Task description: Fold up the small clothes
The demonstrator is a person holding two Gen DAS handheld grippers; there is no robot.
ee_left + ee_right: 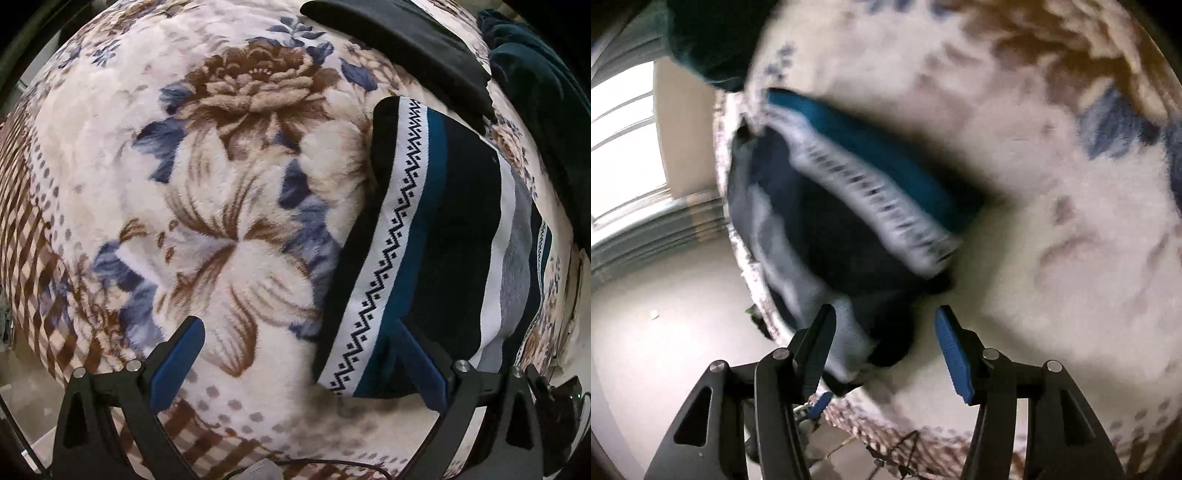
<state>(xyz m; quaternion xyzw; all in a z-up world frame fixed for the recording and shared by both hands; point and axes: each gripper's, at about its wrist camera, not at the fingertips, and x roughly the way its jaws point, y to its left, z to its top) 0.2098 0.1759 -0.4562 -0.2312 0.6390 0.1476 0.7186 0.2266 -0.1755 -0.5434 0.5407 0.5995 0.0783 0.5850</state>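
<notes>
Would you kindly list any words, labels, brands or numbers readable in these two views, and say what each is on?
None: no readable text in either view.
The striped garment has only a zigzag woven band, a pattern and not letters.
The floral blanket and the black cloth show no label.
The right wrist view is blurred by motion; nothing there could be read anyway.

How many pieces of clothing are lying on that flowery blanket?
3 in view: a striped garment at right, a black one beyond it at the top, and a dark green one at the far right edge. Others may be hidden.
</notes>
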